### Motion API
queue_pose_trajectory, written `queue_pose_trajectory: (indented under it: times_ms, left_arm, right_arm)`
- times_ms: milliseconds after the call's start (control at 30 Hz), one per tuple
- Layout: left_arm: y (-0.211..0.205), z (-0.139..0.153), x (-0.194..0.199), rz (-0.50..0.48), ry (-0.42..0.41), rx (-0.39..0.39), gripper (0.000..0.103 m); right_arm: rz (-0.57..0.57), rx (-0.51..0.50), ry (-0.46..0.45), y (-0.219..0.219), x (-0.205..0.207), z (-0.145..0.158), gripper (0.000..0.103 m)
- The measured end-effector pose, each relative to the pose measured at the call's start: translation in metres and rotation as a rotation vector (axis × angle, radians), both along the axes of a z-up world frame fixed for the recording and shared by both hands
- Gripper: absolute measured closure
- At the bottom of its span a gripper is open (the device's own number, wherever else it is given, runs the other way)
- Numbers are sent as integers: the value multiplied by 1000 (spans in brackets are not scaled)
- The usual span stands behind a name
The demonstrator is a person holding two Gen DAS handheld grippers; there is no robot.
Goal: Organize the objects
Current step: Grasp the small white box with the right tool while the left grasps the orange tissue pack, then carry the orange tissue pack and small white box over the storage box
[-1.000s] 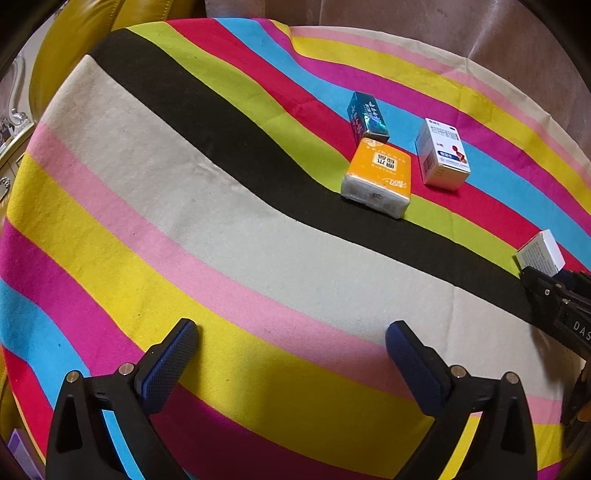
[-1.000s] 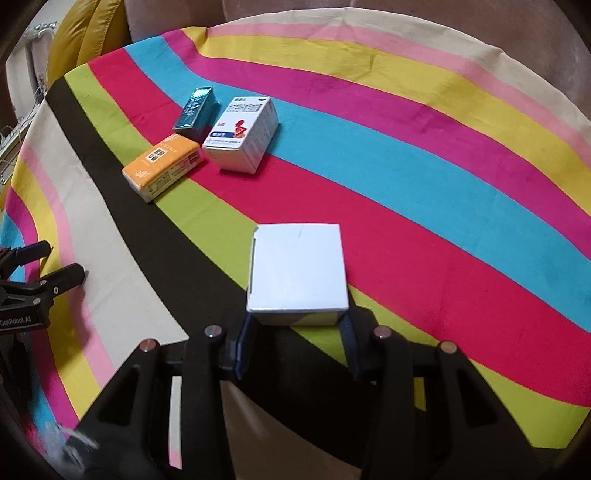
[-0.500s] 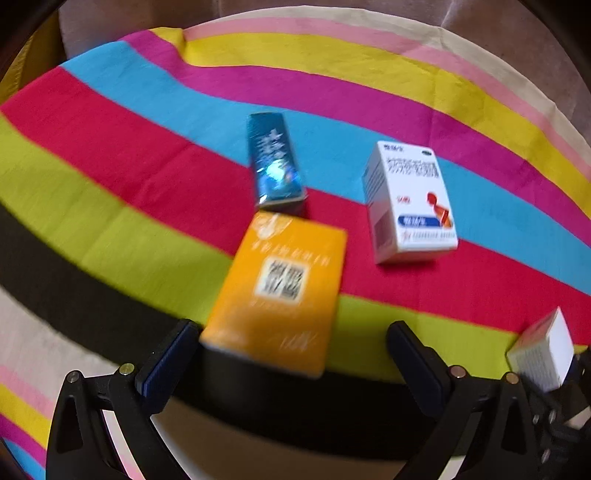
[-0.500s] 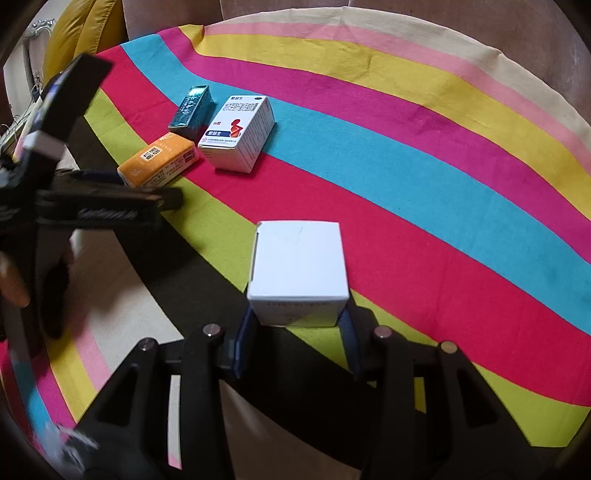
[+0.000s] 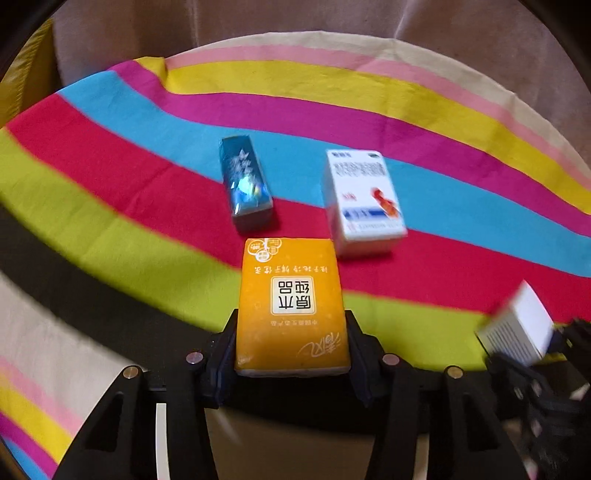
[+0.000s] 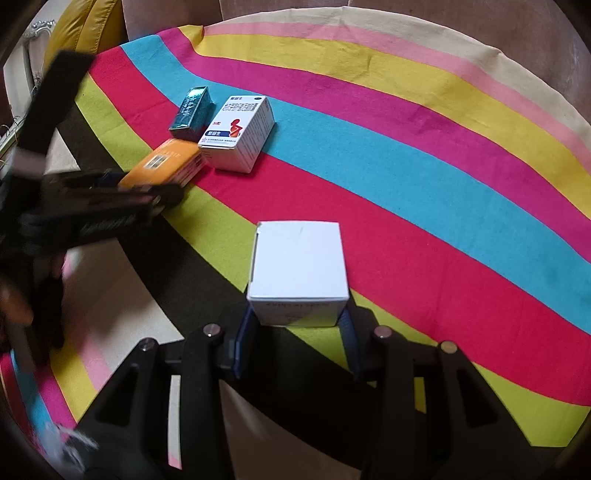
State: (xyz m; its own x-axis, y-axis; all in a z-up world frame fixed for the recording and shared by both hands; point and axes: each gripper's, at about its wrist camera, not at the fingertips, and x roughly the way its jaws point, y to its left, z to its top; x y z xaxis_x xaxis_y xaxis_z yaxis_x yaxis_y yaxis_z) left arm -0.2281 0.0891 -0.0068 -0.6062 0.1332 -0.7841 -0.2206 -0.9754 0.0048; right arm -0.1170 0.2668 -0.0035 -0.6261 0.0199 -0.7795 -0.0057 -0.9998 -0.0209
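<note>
My left gripper is shut on the near end of an orange tissue pack lying on the striped cloth. The pack and the left gripper also show in the right wrist view. My right gripper is shut on a plain white box, which also shows at the right edge of the left wrist view. A teal box and a white medicine box lie just beyond the tissue pack.
A round table under a multicoloured striped cloth holds everything. A yellow cushion sits beyond the far left edge. The teal box and medicine box lie close together at the left.
My left gripper moved forward across the cloth to the orange tissue pack and closed on it. The right gripper kept holding the white box, nearly still.
</note>
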Motion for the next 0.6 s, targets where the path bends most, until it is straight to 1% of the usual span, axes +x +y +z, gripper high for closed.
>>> queue_pose_trajectory:
  times_ms: [67, 133, 167, 267, 333, 367, 433, 500, 600]
  left_arm:
    - [0, 6, 29, 6, 5, 2, 52]
    - [-3, 11, 66, 30, 25, -22, 52]
    - [-5, 11, 79, 44, 30, -23, 52]
    - [-22, 8, 121, 109, 28, -3, 52]
    - [-33, 7, 136, 139, 34, 11, 52]
    - [-44, 2, 145, 154, 48, 20, 51]
    - [-43, 0, 139, 166, 61, 3, 51]
    - [-47, -4, 138, 164, 10, 18, 51]
    - [-44, -4, 139, 169, 18, 2, 51]
  right_arm:
    - [0, 0, 0, 0, -1, 0, 58]
    - [0, 2, 0, -1, -1, -1, 58]
    - [0, 2, 0, 0, -1, -1, 58]
    - [0, 2, 0, 0, -1, -1, 58]
    - [0, 1, 0, 0, -1, -1, 58]
    - [0, 1, 0, 0, -1, -1, 58]
    - [0, 0, 0, 0, -1, -1, 58]
    - [0, -2, 0, 0, -1, 0, 58]
    - [0, 1, 1, -1, -2, 1, 58]
